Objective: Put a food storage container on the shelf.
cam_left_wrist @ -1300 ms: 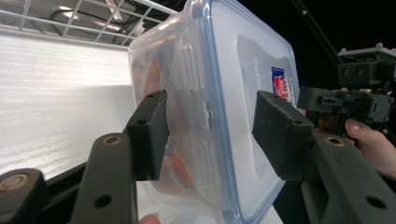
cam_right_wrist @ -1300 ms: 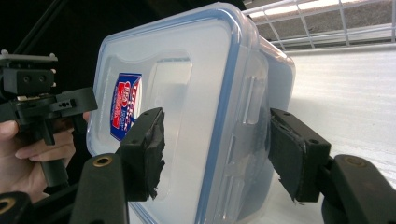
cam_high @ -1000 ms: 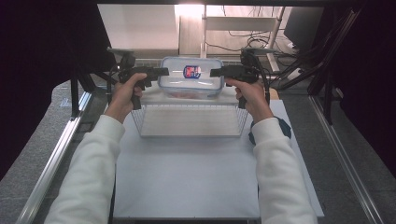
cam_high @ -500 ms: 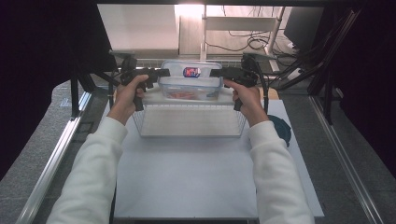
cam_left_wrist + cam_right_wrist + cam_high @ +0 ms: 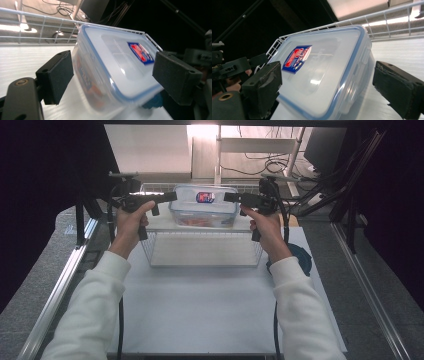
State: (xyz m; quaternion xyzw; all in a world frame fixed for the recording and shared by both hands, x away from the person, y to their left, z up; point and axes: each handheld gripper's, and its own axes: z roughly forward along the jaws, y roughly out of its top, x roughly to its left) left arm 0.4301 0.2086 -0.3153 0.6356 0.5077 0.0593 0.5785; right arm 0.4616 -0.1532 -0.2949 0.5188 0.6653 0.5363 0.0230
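A clear lidded container (image 5: 204,212) with a blue rim and a red-and-blue sticker rests on the white floor of a wire basket (image 5: 200,262) at the far middle of the table. My left gripper (image 5: 172,196) is at its left end and my right gripper (image 5: 227,196) at its right end, both pointing inward. In the left gripper view the container (image 5: 117,67) lies between wide-open jaws of the left gripper (image 5: 115,77), with the near pad (image 5: 56,75) just beside its wall. In the right gripper view the container (image 5: 322,70) sits between the spread jaws of the right gripper (image 5: 330,87).
The basket's white wire rail (image 5: 37,17) runs close behind the container. A white mat (image 5: 200,310) covers the table in front of the basket. A dark blue object (image 5: 301,257) lies by the right sleeve. Metal rails (image 5: 60,285) line the table's sides.
The container has come down and back a little onto the basket floor, with both grippers staying at its ends. The hands have dropped slightly.
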